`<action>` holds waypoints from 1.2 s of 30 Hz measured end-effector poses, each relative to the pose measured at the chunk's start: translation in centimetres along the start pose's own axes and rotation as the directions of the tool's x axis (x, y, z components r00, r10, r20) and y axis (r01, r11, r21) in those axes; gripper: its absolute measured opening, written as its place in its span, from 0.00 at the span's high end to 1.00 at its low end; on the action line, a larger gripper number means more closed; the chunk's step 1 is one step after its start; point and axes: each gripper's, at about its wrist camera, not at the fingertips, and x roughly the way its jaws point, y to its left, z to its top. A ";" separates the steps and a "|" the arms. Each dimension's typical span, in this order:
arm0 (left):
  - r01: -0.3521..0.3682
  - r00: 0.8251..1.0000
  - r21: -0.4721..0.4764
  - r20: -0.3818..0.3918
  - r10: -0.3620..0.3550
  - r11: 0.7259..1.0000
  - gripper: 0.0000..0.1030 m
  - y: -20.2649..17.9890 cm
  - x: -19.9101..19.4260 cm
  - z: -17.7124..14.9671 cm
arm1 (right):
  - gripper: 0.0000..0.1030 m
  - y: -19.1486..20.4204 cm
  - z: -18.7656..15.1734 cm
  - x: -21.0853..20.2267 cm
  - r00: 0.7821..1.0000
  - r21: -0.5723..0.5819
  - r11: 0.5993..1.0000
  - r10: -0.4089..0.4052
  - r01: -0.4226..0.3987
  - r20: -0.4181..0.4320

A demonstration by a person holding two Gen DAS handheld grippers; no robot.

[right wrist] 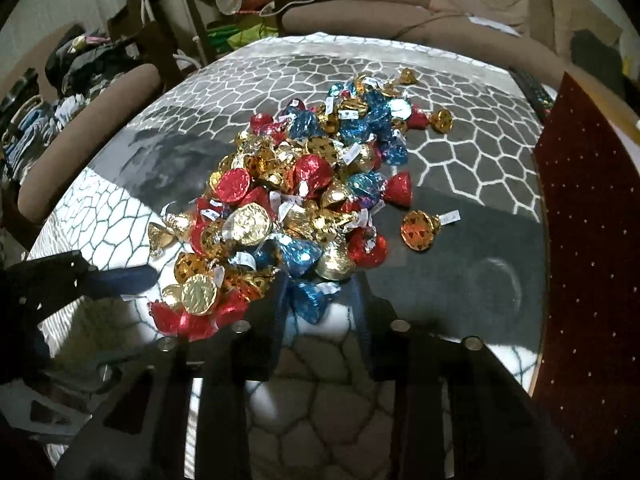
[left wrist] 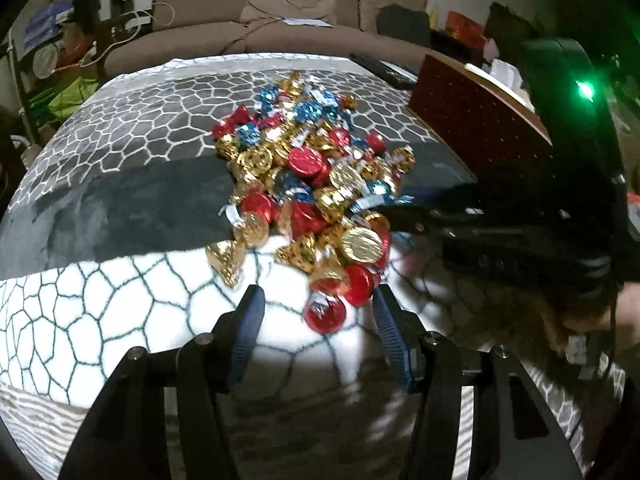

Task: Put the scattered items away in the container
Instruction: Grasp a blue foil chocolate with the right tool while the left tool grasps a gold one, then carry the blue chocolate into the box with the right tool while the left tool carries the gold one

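Note:
A heap of foil-wrapped candies (left wrist: pixel 316 168) in red, gold and blue lies on a honeycomb-patterned cloth (left wrist: pixel 132 132). My left gripper (left wrist: pixel 317 294) is open at the heap's near edge. A red candy (left wrist: pixel 325 315) lies loose between its blue-padded fingers. My right gripper (right wrist: pixel 318 286) is shut on a blue candy (right wrist: pixel 310 300) at the near edge of the heap (right wrist: pixel 304 184). The container, a dark red box with pale dots (right wrist: pixel 584 220), stands to the right, and its wall (left wrist: pixel 476 120) also shows in the left wrist view.
One gold-and-orange candy (right wrist: pixel 420 232) lies apart, between the heap and the box. The left tool's blue-padded finger (right wrist: pixel 120 280) reaches in from the left in the right wrist view. A brown sofa (left wrist: pixel 296 4) runs behind the cloth, with cluttered shelves (left wrist: pixel 60 52) at far left.

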 end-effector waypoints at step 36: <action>0.121 0.982 0.009 0.142 -0.121 0.993 0.79 -6.7 -5.4 6.1 | 0.78 -9.7 1.8 -16.8 0.983 0.157 0.987 -0.062 0.035 0.173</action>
